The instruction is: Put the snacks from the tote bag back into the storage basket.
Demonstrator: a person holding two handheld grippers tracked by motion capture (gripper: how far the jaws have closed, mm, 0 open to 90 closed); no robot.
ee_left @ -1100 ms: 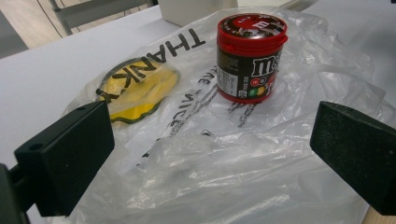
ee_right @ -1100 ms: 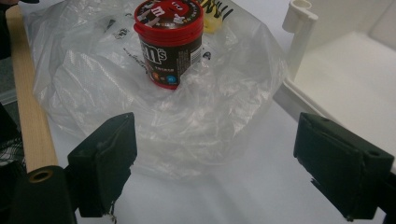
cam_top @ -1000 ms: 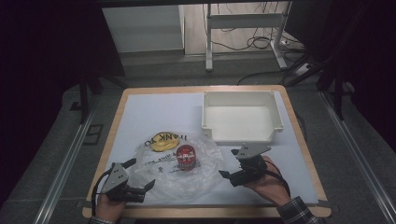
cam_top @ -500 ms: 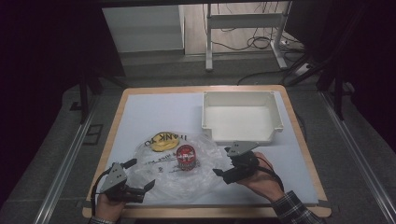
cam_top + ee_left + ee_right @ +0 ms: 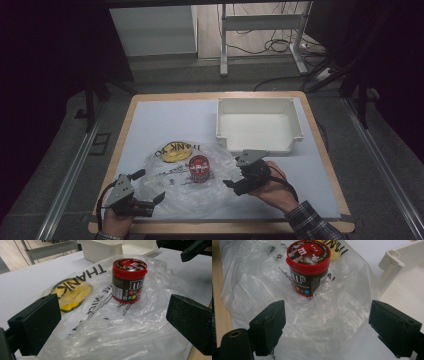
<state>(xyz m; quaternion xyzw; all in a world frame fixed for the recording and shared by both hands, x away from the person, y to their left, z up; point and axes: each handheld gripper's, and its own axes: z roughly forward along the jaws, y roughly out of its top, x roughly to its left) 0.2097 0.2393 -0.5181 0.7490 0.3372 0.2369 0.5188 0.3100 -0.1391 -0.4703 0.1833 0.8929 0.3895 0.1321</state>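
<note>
Standing upright on the plastic bag (image 5: 185, 187), the candy jar (image 5: 200, 166) lies between both grippers. Left gripper (image 5: 148, 187) and right gripper (image 5: 234, 186), either side of the jar, gape wide, holding nothing.

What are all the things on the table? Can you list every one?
candy tub: one, red lid and dark body, standing upright on the plastic bag.
plastic bag: one, clear with black letters, spread flat near the front of the table.
yellow thing: one, under the bag's far left part, too covered to name.
tray: one, white, far right of the table.
table: one, pale top with wooden edge.
left tool: one, black, open, front left on the bag.
right tool: one, black, open, at the bag's right edge.
</note>
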